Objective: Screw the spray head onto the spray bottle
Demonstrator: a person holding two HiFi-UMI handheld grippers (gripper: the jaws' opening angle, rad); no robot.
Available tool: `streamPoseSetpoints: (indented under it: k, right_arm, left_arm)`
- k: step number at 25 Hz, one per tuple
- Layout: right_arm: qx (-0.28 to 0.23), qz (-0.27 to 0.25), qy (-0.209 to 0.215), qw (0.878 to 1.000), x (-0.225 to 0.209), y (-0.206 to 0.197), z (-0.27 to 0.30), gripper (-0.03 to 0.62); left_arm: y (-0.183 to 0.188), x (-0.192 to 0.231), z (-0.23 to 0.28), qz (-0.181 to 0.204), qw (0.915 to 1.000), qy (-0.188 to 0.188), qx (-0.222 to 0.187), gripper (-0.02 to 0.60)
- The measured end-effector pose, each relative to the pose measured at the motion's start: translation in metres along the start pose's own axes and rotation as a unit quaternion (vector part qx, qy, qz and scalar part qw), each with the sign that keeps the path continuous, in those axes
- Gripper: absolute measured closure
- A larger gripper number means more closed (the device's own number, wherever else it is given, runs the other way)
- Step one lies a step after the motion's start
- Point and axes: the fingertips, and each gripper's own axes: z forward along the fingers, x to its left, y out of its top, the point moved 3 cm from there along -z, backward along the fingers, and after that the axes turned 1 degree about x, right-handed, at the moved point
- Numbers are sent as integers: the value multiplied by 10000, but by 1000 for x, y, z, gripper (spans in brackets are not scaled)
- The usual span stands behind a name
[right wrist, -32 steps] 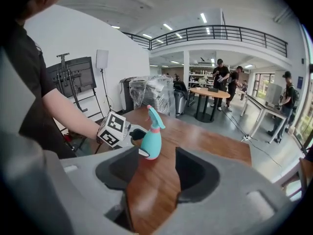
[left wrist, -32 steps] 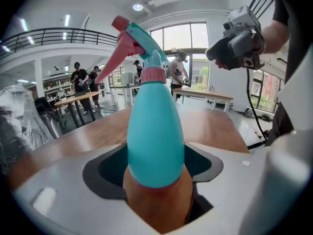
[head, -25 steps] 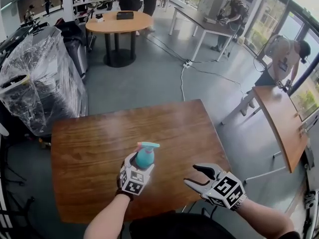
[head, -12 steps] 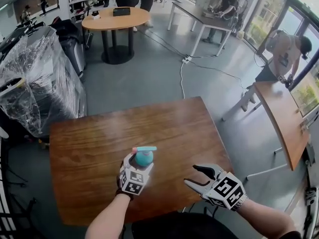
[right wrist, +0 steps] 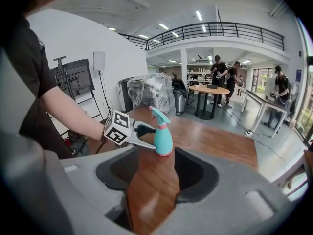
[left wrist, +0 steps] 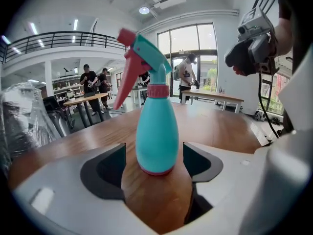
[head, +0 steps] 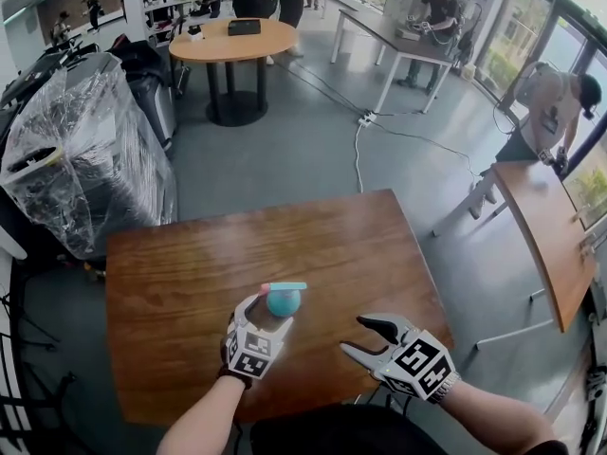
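Two claws worked one teal spray bottle [head: 283, 300], which stood upright on the wooden table [head: 190, 282] | spray head [left wrist: 142, 58] sat on its neck | left gripper [head: 266, 313] wide, flanked the base without pressing | right gripper [head: 353, 336] wide, empty, nearby | step looked like tightening | next called for left to clamp the body, right to turn the collar

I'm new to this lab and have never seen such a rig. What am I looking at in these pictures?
No robot here: a person holds a two-jaw gripper in each hand. The head view comes from a camera on their head, looking down at a wooden table. The other two views come from cameras riding on the grippers, looking along their jaws. On the table stands one teal bottle, its spray head on. The left gripper has its jaws around the bottle, with small gaps either side, so not squeezing. The right gripper is open and empty.
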Motion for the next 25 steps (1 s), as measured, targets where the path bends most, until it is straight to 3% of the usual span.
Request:
streamPoseSetpoints:
  k: [10,16,19,25]
  right_arm:
    - [-639,133,44,9979,21,18,32,525]
    - [-953,255,-26,9951,33,27,43,600]
    - [-1031,328,-33,9941,37,29,48,602]
    - [-1109,309,5,9934,43,33,51,602]
  left_arm:
    - [28,-22,-87,-390,9980,123,-472,387]
    - [58,-38,-119,-900,9932,21,-738,569]
    - [70,-43,-126,-1131,9902,-181,-803,569]
    - [83,-50,-129,-1104,9895,-325,-871,569]
